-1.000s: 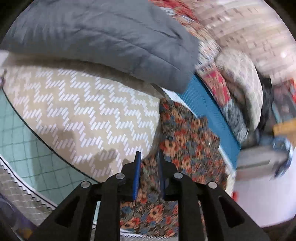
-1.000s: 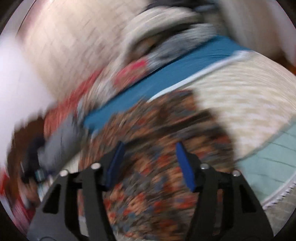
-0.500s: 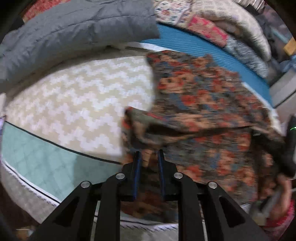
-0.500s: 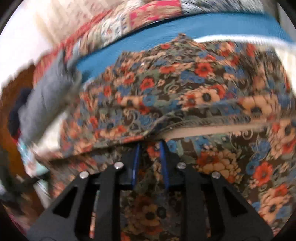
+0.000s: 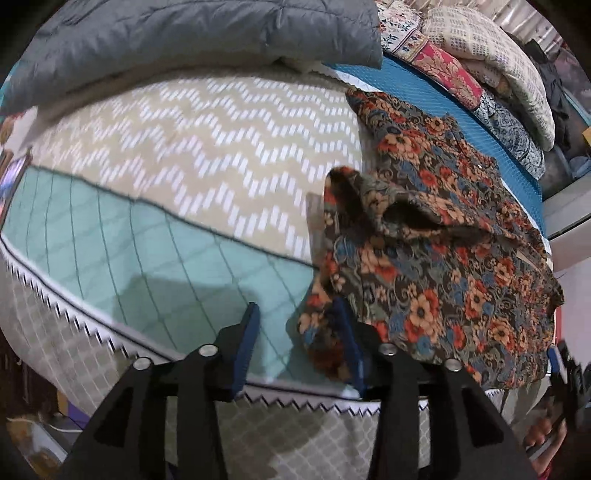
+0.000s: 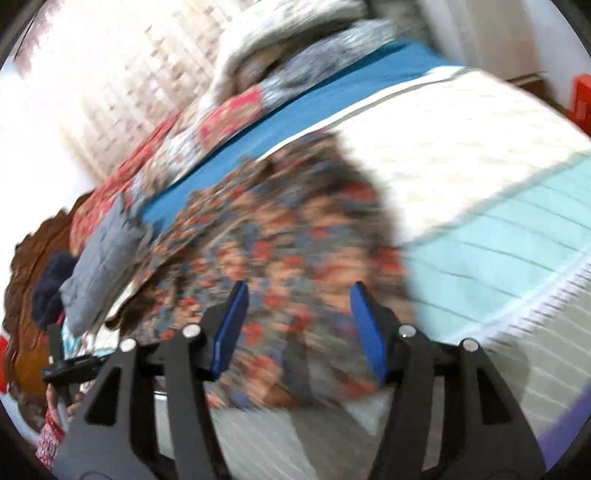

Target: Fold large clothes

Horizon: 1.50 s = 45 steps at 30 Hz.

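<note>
While the left gripper (image 5: 297,328) hangs over the bed (image 5: 166,240), its jaws stand apart, gripping nothing; the floral garment (image 5: 424,258) lies partly folded on the bed's right side, one corner beside the right finger.

In the blurred right wrist view, the right gripper (image 6: 295,314) jaws are opening, empty, above the garment (image 6: 288,221).

A brown garment (image 5: 436,258) bears orange, red and blue flowers. The bedspread (image 5: 207,147) has white zigzags on beige, with a mint quilted border. The quilt (image 5: 184,33) is grey.
</note>
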Tool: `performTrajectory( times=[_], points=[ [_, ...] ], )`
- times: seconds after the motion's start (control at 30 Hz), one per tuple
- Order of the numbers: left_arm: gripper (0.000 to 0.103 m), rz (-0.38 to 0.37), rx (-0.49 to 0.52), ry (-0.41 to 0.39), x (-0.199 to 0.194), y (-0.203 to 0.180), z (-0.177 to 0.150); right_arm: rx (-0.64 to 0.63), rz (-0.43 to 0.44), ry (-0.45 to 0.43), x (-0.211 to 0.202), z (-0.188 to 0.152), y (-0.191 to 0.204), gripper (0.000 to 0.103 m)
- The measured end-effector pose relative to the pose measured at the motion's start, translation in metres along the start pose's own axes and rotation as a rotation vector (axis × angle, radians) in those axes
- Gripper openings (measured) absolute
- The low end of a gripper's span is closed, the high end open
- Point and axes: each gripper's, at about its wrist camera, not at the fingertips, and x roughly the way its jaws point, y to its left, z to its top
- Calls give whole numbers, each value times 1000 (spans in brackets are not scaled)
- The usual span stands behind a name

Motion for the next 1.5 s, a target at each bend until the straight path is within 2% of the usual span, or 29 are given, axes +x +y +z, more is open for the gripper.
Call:
performTrajectory(
  times=[0.1,0.23,0.3,0.33,0.4,0.43,0.5,0.53,0.6,0.7,0.77,0.83,0.97,1.07,1.13,1.23,1.33,1.37,1.43,1.5],
  points=[
    [0,8,-5,6,2,1,-1,23,-62,-26,-20,-6,-25,55],
    [0,7,1,-18,2,-12,7,67,-86,28,-12,-10,-47,55],
    [0,57,38,-47,5,-23,10,55,-58,59,-6,-14,-44,20],
    [0,85,57,-48,9,-28,13,35,-76,60,-7,-15,-40,13],
    [11,166,94,-21,22,-36,20,17,-85,37,-15,-15,-33,8],
    [12,218,89,-22,25,-36,23,11,-104,23,-25,-15,-33,8],
    [12,242,71,-12,27,-33,27,26,-126,28,-30,-20,-35,7],
    [12,236,60,-3,28,-31,28,42,-163,59,-27,-28,-43,6],
    [12,230,67,3,28,-28,26,77,-156,98,-15,-38,-57,6],
    [12,238,95,12,26,-27,21,123,-114,76,-18,-35,-61,9],
    [11,205,91,20,20,-26,18,106,-114,56,-25,-31,-58,25],
    [11,167,81,25,13,-21,16,80,-141,10,-35,-27,-53,33],
    [10,133,80,10,-2,-14,4,48,-140,-33,-44,-23,-40,34],
    [10,109,101,-36,-17,-23,-2,-38,-158,-48,-39,-10,-23,34],
    [10,80,143,-80,-30,-36,-4,-69,-154,-57,-33,1,-13,34],
    [10,54,276,-113,-35,-71,0,-128,-136,-73,-15,27,7,34],
    [10,42,377,-90,-21,-99,8,-143,-132,-50,7,45,13,34],
    [10,60,407,-75,-10,-106,14,-127,-123,-33,19,53,12,34],
    [10,93,415,-53,10,-114,30,-97,-123,-1,38,64,6,34],
    [10,118,379,-48,25,-115,55,-71,-150,25,53,70,1,34]
  ],
)
